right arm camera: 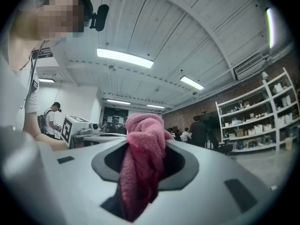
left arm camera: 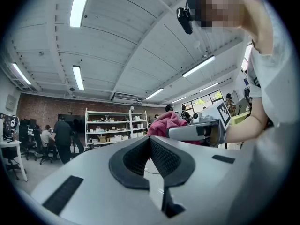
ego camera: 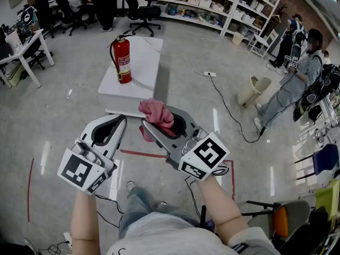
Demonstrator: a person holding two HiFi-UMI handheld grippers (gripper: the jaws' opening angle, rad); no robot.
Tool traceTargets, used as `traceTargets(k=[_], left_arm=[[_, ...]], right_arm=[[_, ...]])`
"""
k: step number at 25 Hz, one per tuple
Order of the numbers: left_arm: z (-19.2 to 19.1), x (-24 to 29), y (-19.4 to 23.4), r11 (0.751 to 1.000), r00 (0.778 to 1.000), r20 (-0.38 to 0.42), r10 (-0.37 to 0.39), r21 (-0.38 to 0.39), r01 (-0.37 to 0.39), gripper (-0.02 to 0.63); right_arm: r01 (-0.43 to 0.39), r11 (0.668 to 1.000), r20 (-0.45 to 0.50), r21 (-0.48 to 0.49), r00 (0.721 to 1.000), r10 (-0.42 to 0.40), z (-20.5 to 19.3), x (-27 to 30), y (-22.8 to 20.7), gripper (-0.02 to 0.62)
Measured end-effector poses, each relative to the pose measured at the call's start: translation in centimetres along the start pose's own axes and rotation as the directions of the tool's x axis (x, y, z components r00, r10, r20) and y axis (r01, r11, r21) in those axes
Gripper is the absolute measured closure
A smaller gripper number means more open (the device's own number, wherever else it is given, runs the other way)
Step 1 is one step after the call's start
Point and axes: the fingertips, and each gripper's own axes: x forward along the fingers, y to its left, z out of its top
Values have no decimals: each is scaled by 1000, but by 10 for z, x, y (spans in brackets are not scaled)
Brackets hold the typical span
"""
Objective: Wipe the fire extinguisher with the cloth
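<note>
A red fire extinguisher [ego camera: 122, 60] stands upright on a low white table [ego camera: 143, 84] ahead of me. Both grippers are held up in front of my body, well short of it. My right gripper [ego camera: 147, 125] is shut on a pink cloth [ego camera: 155, 112], which bunches up above the jaws and hangs below them [right arm camera: 140, 163]. My left gripper [ego camera: 122, 120] has its jaws closed together with nothing between them [left arm camera: 150, 139]. In the left gripper view the cloth [left arm camera: 164, 123] and the right gripper [left arm camera: 199, 131] show just to the right.
A cable [ego camera: 228, 110] runs across the floor right of the table, by a pale bin [ego camera: 254, 89]. A person [ego camera: 295, 81] stands at the right near chairs [ego camera: 324, 161]. Shelves [ego camera: 212, 4] line the back, a desk [ego camera: 24, 47] stands left, and red tape [ego camera: 143, 154] marks the floor.
</note>
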Motion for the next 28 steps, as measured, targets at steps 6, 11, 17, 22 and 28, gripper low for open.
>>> traceTargets(k=[6,11,17,22,28], left_arm=[[2,-6,-8,1000,1000,2,4,-15,-4,597],[0,-6,3,1000,1000,3,8,-28,-8,597],[-8,-1,33,999,1000,2,0,-44,0,597],[-7,3,84,999,1000,13,-10,-32,10,597],[-11,12,150,999,998,40,-38,-19,39,597]], right_arm=[[-5,1000,1,1,1000,5,1,-8,7,434],[-11,1000,-9,2,1000,11,-3,2,10,433],[-59,998,-48,-5,997,58,-17,34,10,434],[-74,995,-68,-68,995,70,-21,84,0,445],[-65,996,-39,-62,997,63,-22,145,-23,449]])
